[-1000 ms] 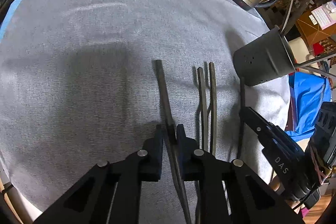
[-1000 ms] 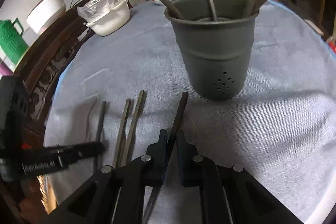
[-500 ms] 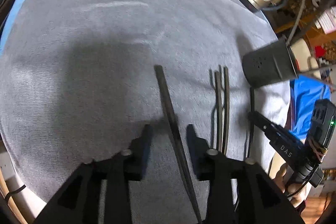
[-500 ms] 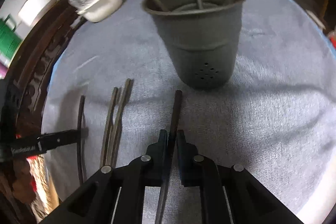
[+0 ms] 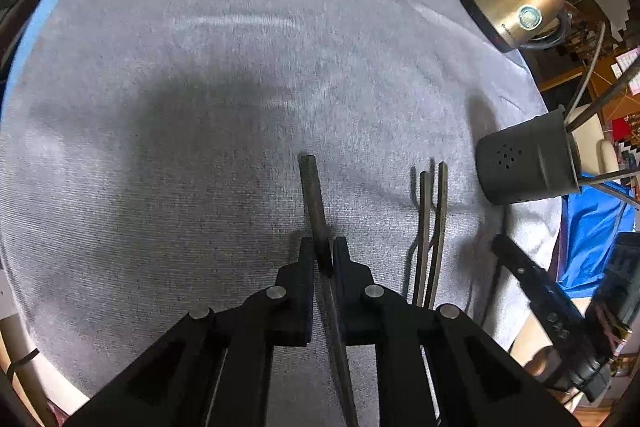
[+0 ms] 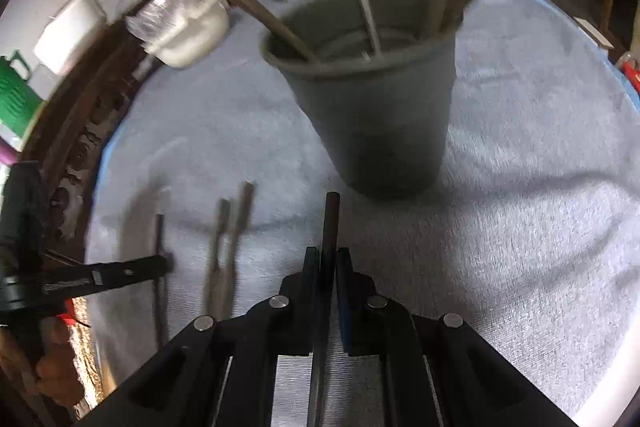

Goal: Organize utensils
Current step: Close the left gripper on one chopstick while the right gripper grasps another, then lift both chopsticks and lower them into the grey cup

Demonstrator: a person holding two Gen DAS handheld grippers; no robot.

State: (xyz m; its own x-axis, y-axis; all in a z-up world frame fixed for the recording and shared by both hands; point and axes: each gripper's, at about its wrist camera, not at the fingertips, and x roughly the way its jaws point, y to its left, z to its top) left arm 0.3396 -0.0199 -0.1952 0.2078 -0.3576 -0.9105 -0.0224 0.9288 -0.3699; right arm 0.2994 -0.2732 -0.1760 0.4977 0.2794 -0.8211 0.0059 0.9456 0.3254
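Left gripper (image 5: 323, 259) and right gripper (image 6: 328, 267) over a surface (image 5: 200, 147) covered with grey cloth. A second ago the left jaws pinched a dark chopstick (image 5: 314, 203); half a second ago they stood spread with the stick lying between them; now they are pressed together on it again, slightly nearer its far end. This reads as a regrasp, probably to seat the stick better before lifting it. The right gripper's hold is unchanged: its jaws stay pinched on a second chopstick (image 6: 331, 227), whose tip points toward the grey utensil holder (image 6: 376, 123) standing just beyond it. The holder, upright, already contains several utensils. Two further chopsticks (image 5: 430, 227) lie side by side on the cloth between the grippers, not yet collected. A metal kettle (image 5: 516, 7) stands farther back.
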